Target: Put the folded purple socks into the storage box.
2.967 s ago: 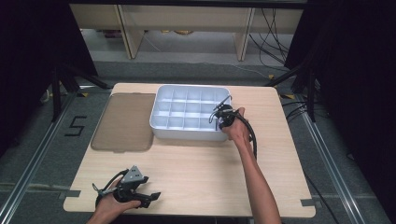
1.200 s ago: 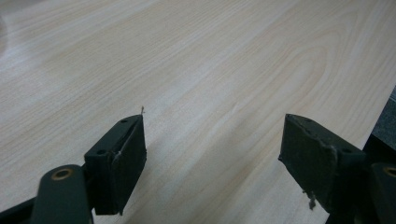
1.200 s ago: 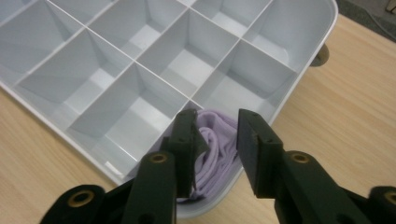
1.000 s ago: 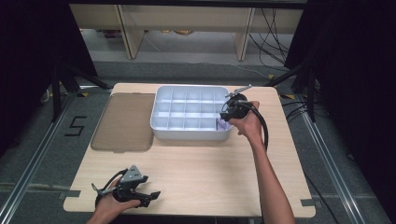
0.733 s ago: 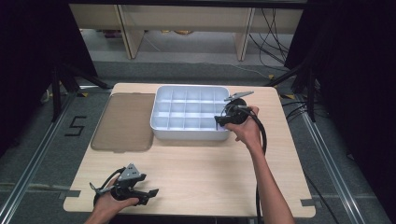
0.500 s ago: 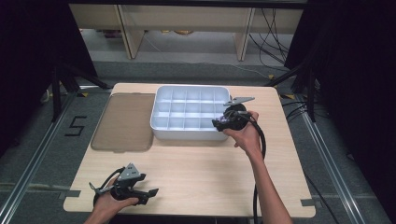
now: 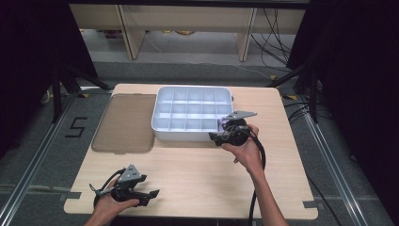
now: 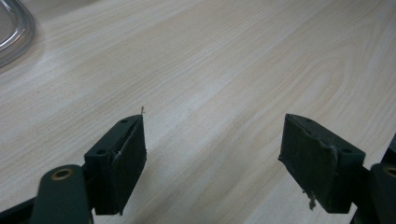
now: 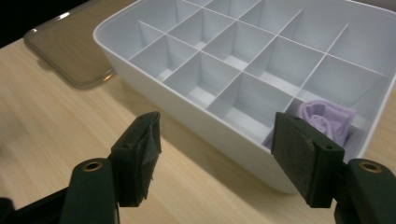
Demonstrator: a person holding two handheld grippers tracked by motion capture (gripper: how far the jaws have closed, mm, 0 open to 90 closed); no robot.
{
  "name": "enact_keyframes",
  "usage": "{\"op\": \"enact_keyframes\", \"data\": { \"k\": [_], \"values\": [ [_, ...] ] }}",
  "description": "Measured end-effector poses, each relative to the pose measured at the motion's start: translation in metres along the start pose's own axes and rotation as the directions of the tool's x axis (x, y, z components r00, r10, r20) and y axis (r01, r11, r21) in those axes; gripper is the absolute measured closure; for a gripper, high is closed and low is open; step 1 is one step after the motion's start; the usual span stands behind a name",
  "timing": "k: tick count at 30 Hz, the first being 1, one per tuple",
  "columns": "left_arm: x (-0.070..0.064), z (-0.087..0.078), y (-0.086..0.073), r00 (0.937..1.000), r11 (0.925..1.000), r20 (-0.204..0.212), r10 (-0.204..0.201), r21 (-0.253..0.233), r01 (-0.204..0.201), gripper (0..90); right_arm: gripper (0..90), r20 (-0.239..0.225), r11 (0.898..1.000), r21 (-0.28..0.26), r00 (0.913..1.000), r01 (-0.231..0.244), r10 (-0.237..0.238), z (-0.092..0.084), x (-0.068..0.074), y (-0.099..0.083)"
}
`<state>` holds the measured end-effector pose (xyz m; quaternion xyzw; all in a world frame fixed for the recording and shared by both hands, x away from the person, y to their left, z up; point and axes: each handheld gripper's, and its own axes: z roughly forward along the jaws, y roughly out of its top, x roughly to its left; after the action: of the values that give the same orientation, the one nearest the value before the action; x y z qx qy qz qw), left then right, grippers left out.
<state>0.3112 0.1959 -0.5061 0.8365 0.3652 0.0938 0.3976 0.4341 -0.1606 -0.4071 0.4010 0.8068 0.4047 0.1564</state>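
In the near right corner compartment of the white plastic divided tray (image 9: pixel 261 60), whose thin straight walls form a grid of square cells, we see a soft, crumpled lilac cloth (image 9: pixel 327 119) lying loose. Just outside that corner, over the pale wood-grain table (image 7: pixel 197 174), our right gripper (image 9: pixel 219 158) has just been opening its flat black jaws, now spread with nothing between them. By the table's near left corner our left gripper (image 8: pixel 212 163) rests with jaws spread over bare wood, and a smoky, translucent, round-cornered lid (image 7: pixel 124 122) lies flat beside the tray's left side.
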Motion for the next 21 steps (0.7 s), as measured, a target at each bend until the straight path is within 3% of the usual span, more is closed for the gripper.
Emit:
{"op": "enact_keyframes", "data": {
  "k": [2,3,4,6,7,9,11,13,15,17,21],
  "values": [
    [0.000,0.000,0.000,1.0000,1.0000,0.002,-0.001,0.000,0.001,22.0,31.4,-0.014,1.000,-0.020,0.9998,-0.013,0.013,0.001,0.005,-0.004],
    [-0.001,0.001,0.000,1.0000,1.0000,0.005,-0.007,-0.003,0.007,21.9,30.9,-0.022,1.000,-0.015,0.9997,0.000,0.000,0.001,0.007,-0.006],
    [-0.001,0.001,0.000,1.0000,1.0000,0.002,-0.007,-0.006,0.007,21.9,30.8,-0.032,1.000,-0.004,0.9994,-0.016,0.016,0.001,0.010,-0.007],
    [0.000,0.000,0.000,0.9999,0.9999,0.007,0.013,0.006,-0.013,21.8,30.7,-0.033,1.000,-0.018,0.9994,0.006,-0.006,0.001,0.011,-0.010],
    [-0.001,0.000,0.000,1.0000,1.0000,0.007,0.004,-0.002,-0.004,21.8,30.6,-0.038,1.000,-0.020,0.9991,0.018,-0.019,0.001,0.012,-0.010],
    [-0.002,0.001,0.000,0.9998,0.9999,0.008,-0.017,-0.003,0.017,21.7,29.7,-0.041,1.000,0.006,0.9991,-0.010,0.010,0.000,0.017,-0.012],
    [-0.002,0.001,0.000,0.9998,0.9999,0.008,-0.016,-0.002,0.016,21.5,29.7,-0.034,1.000,-0.001,0.9992,0.021,-0.021,0.000,0.016,-0.013],
    [-0.002,0.001,0.000,0.9998,0.9999,0.008,-0.016,-0.003,0.016,21.1,29.8,-0.054,1.000,-0.009,0.9986,0.001,-0.002,0.000,0.019,-0.015],
    [-0.001,0.000,0.001,1.0000,1.0000,0.006,0.006,-0.001,-0.006,21.0,29.7,-0.046,1.000,-0.005,0.9988,0.019,-0.019,0.001,0.019,-0.017],
    [-0.001,0.000,0.001,1.0000,1.0000,0.006,0.005,-0.002,-0.005,21.1,29.7,-0.052,1.000,0.001,0.9987,-0.003,0.003,0.001,0.021,-0.019],
    [0.000,0.000,0.001,1.0000,1.0000,0.008,0.005,-0.004,-0.005,21.0,28.2,-0.052,1.000,0.016,0.9986,0.006,-0.006,0.001,0.022,-0.023]
  ]
}}
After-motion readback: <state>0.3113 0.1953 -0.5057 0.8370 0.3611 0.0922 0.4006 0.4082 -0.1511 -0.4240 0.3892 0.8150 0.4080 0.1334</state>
